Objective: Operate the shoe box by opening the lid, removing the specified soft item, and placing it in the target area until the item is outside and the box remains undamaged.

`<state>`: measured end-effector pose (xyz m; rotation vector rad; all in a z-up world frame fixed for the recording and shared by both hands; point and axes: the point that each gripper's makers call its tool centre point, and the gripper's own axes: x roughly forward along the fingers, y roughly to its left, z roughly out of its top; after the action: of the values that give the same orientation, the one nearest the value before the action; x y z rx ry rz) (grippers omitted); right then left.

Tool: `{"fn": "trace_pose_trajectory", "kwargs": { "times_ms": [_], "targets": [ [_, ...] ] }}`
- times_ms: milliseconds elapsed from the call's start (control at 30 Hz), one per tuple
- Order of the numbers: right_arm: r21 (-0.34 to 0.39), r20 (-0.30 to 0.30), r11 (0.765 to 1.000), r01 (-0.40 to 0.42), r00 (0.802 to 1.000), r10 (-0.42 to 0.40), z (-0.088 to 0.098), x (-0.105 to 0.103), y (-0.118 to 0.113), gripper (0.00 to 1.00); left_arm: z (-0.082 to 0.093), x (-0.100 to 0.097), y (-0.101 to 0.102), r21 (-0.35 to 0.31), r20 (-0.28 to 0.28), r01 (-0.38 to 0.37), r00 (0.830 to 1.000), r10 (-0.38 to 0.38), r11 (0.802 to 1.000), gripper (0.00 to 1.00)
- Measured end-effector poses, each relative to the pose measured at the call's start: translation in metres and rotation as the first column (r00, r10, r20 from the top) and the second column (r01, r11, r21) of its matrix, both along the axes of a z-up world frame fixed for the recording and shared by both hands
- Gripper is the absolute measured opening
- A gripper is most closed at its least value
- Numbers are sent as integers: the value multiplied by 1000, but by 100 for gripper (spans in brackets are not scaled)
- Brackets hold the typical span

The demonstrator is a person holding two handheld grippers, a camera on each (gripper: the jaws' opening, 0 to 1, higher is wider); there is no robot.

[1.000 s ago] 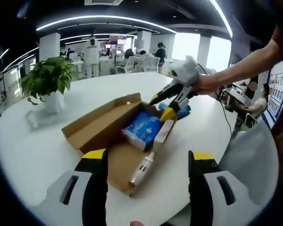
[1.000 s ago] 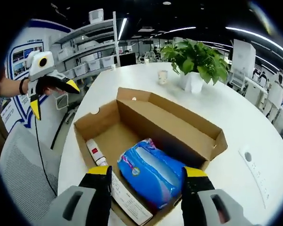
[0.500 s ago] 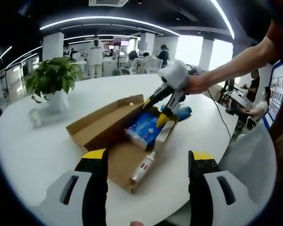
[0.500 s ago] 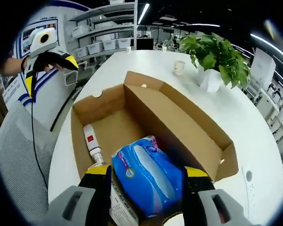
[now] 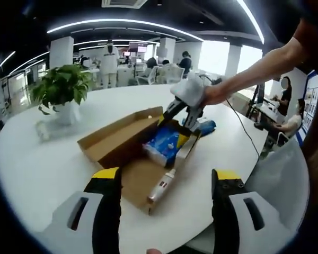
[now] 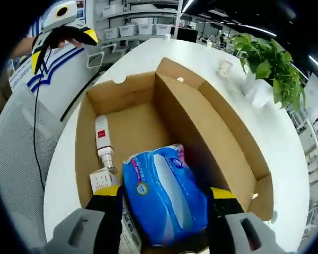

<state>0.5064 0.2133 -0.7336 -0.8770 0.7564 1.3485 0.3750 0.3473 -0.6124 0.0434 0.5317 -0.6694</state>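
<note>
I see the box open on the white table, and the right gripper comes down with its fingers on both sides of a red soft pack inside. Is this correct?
Not quite: the soft pack is blue, not red, as the right gripper view shows. The rest holds: the box lies open on the white table, and the right gripper has its fingers on both sides of the pack.

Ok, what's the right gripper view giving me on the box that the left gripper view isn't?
Right gripper view: the right gripper open, with its jaws either side of the blue soft pack inside the shoe box, plus a small white carton beside the pack.

Left gripper view: the left gripper open and held back from the box, and a blue object on the table behind it.

Both: the open box, the pack, the white bottle and the potted plant.
</note>
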Motion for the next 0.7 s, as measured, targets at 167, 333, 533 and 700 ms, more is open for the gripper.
{"fn": "trace_pose_trajectory", "kwargs": {
  "times_ms": [167,333,533,700],
  "targets": [
    [-26,1,999,-23,1000,23,-5,6,2,66,-1,-2,2,1,-2,-3,1000,3,1000,69],
    [-104,20,990,-95,995,97,-14,7,-3,65,-2,-3,5,-1,-8,-7,1000,7,1000,69],
    [-152,21,979,-137,990,142,-24,8,-4,62,0,-3,7,-12,-9,-16,1000,16,1000,69],
    [-200,21,961,-192,980,200,-34,6,-3,62,0,-3,9,-18,-13,-20,1000,20,1000,68]
  ]
}}
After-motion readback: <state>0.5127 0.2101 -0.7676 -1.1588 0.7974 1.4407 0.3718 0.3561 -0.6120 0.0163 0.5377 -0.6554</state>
